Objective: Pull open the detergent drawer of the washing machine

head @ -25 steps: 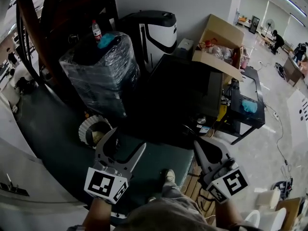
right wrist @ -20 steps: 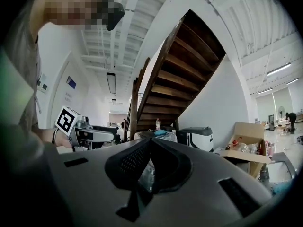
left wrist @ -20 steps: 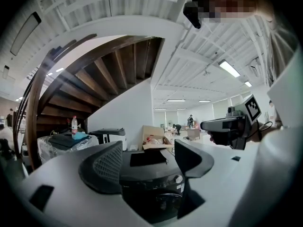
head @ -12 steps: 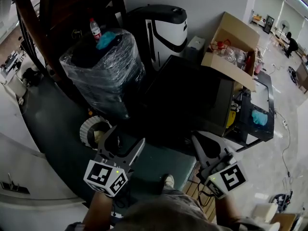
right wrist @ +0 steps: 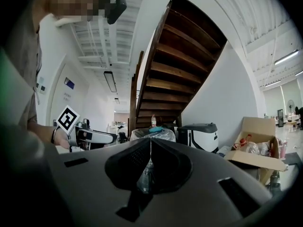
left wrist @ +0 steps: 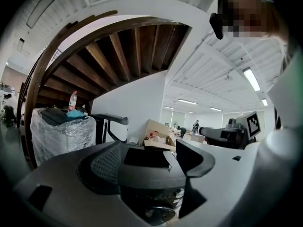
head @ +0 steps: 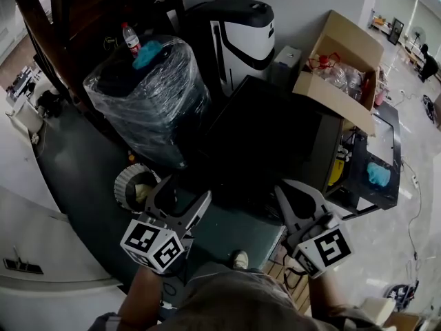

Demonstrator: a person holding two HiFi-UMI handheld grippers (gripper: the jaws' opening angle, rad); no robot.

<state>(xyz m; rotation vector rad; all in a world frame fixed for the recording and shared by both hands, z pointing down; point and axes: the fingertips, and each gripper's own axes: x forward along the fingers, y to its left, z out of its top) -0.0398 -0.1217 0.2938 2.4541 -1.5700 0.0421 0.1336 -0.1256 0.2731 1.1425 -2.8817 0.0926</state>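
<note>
From above, the grey plastic left gripper (head: 185, 192) and right gripper (head: 284, 190) sit near the boxy black washing machine (head: 275, 133).

Left gripper view: its jaws are spreading, empty. The machine's round door (left wrist: 157, 214) shows beyond them, but I can't make out the drawer.

Right gripper view: its ribbed jaws are pressed together under wooden stairs (right wrist: 180, 56).

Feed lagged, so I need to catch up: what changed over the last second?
Both grippers edged forward toward the dark appliance; the left gripper rolled slightly and its jaws are opening, nothing between them. The right gripper remains shut and empty. Nothing touched yet.
</note>
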